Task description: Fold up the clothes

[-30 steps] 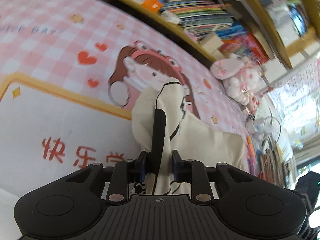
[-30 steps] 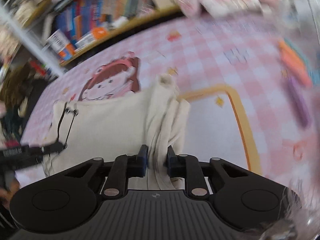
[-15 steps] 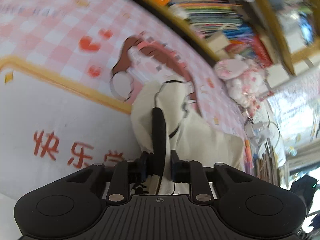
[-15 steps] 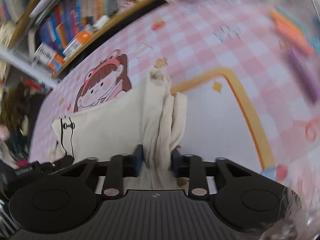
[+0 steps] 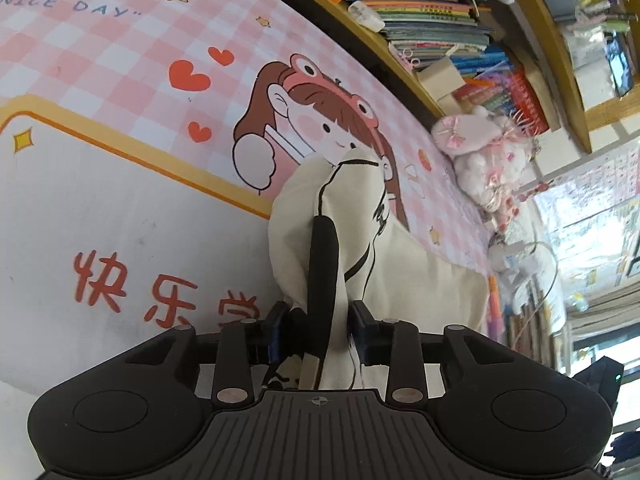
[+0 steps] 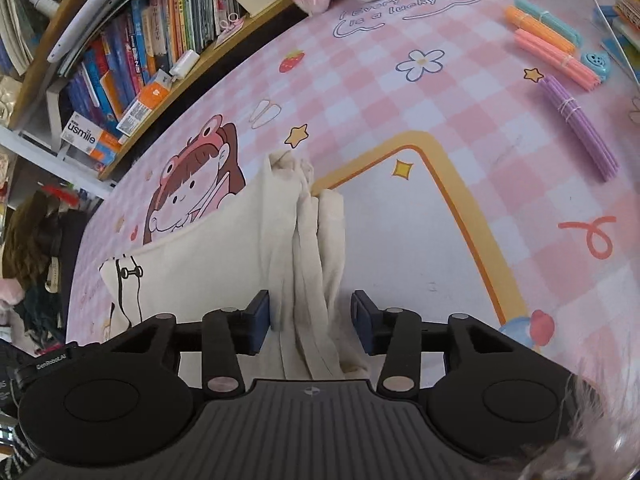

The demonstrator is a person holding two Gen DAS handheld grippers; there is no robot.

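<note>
Both pairs of fingers have just been opening, with cloth between them. On the left gripper (image 5: 318, 330), the cream garment (image 5: 404, 280) and its black band (image 5: 322, 268) rise between the parted jaws. On the right gripper (image 6: 310, 326), bunched cream folds fill the gap loosely, clear of the right pad. Its remainder lies on the pink checked mat (image 6: 400, 92).

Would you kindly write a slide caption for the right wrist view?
Right hand-held gripper, jaws just opening, straddles the bunched edge of a cream garment on a pink checked desk mat.
</note>
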